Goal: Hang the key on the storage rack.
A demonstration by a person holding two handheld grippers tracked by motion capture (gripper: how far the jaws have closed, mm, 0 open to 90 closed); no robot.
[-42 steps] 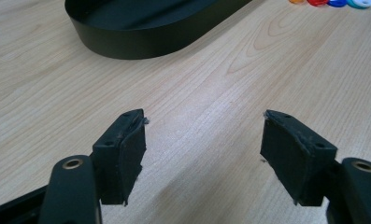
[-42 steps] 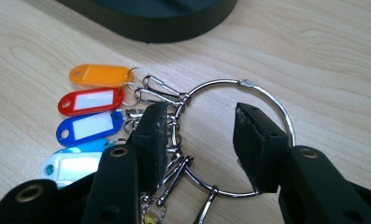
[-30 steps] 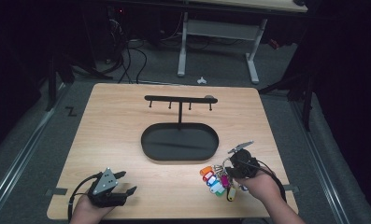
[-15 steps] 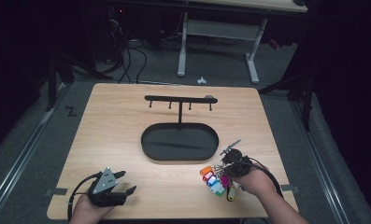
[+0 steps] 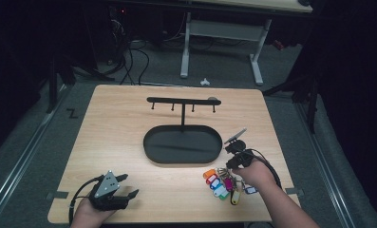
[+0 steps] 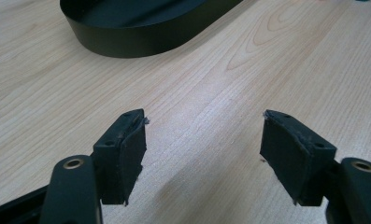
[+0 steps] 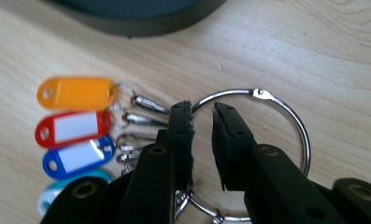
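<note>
A wooden table [image 5: 129,123] stands in a dark room. Near its front right corner, the right gripper [image 7: 202,114], jaws just reopened slightly, seemingly straddles the key ring [image 7: 286,109]; coloured tags [image 7: 73,126] lie beside.

- 1 wooden table [image 5: 129,128].
- 1 black oval tray [image 5: 182,145] w/ 1 hook rack [image 5: 182,100] standing in it; 4 small hooks under its bar.
- 1 large metal ring [image 7: 286,116] w/ coloured key tags [image 7: 75,126]; 4 tags seen close up: orange, red, blue, teal. More in high view, approx 6, too small to count exactly.
- 2 handheld grippers: left gripper [image 5: 124,186], right gripper [image 5: 231,154].
</note>
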